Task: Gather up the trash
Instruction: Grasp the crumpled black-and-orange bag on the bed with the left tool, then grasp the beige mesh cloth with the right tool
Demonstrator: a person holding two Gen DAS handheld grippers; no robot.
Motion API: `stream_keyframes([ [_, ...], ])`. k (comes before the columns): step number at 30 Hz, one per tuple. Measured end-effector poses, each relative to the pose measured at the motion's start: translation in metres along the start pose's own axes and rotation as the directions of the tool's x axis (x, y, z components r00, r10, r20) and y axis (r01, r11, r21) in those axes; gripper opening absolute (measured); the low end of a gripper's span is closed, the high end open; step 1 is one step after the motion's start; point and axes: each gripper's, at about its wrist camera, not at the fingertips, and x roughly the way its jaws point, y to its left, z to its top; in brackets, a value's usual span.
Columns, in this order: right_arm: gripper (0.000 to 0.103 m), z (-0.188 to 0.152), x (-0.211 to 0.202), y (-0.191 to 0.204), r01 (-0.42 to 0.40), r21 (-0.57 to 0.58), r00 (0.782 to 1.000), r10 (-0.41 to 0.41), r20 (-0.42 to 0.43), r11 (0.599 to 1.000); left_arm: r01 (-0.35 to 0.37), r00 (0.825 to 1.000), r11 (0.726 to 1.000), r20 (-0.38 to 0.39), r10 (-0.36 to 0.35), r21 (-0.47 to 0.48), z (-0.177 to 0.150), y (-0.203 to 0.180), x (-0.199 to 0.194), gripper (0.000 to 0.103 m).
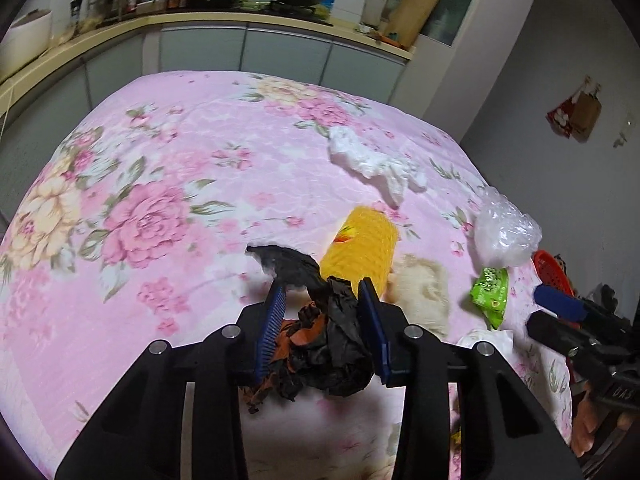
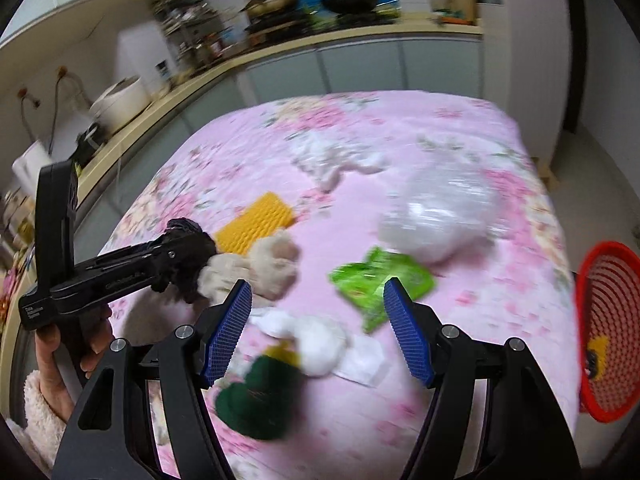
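My left gripper point(image 1: 323, 290) is shut on a crumpled black and orange wrapper point(image 1: 320, 340), held above the pink flowered table point(image 1: 160, 200). In the right wrist view it shows at the left point(image 2: 188, 256), still holding the black wad. My right gripper point(image 2: 318, 292) is open and empty over the trash; it also shows in the left wrist view point(image 1: 560, 308). Below it lie a green wrapper point(image 2: 380, 284), white tissue point(image 2: 316, 340) and a dark green crumpled piece point(image 2: 260, 400). A red basket point(image 2: 608, 332) hangs at the table's right edge.
On the table lie a yellow textured pack point(image 1: 360, 248), a beige fluffy wad point(image 1: 424, 296), a clear plastic bag point(image 1: 504, 232) and crumpled white tissue point(image 1: 376, 164). A kitchen counter point(image 1: 200, 24) with pots runs behind the table.
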Motion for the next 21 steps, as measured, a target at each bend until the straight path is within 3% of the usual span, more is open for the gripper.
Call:
stream_keyframes([
  [7, 0.072, 0.013, 0.042, 0.033, -0.08, -0.055, 0.993, 0.074, -0.096, 0.995, -0.007, 1.0, 0.999, 0.018, 0.008, -0.041, -0.003, 0.018, -0.009, 0.031],
  [18, 0.072, 0.02, 0.086, 0.048, -0.044, -0.094, 0.985, 0.028, -0.169, 0.995, -0.014, 0.999, 0.998, 0.034, 0.016, -0.057, -0.004, 0.026, -0.013, 0.029],
  [21, 0.058, 0.019, 0.09, 0.048, -0.045, -0.1, 0.983, 0.027, -0.18, 0.994, -0.019, 0.999, 0.998, 0.04, 0.022, -0.057, -0.004, 0.025, -0.015, 0.029],
])
